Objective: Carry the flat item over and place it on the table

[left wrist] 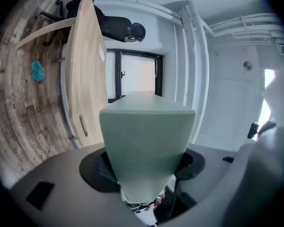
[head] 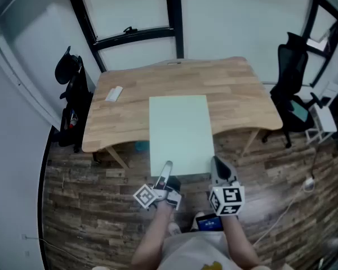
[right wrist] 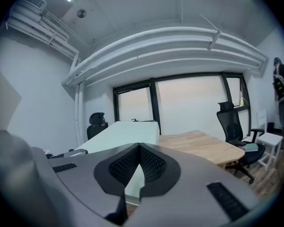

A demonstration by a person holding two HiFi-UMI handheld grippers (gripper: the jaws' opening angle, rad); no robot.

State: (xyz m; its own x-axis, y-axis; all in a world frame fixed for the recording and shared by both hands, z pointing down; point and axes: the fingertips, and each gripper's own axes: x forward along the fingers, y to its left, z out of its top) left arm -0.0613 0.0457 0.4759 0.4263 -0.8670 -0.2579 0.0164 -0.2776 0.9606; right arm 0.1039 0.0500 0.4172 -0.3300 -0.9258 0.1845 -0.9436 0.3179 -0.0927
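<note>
So, the jaws first. The left gripper [left wrist: 142, 167] had its jaws clamped on the flat board [left wrist: 144, 141], with a ribbed pad on each face and the pale green sheet filling the gap. The right gripper [right wrist: 138, 170] was doing the same thing, jaws pinching the board [right wrist: 128, 132] edge-on, so it showed as just a thin sliver between the pads.

From the head view, both sat on the near short edge, left gripper [head: 167, 170] by the left corner and right gripper [head: 218, 166] by the right corner. Neither was really nearer, it was a shared hold.

The board [head: 180, 131] ran straight away from the jaws, long axis pointing toward the windows. Its far half was already over the tabletop [head: 245, 94] and its near half hung out over the wooden floor [head: 84, 207]. I couldn't tell whether the far end was touching the wood yet. My guess is the next bit calls for pushing forward and lowering it flat.

A small white object [head: 114, 93] lay near the left side of the tabletop, clear of the board.

As for writing, nothing readable anywhere. The board was blank, and the cubes only carried square marker patterns.
</note>
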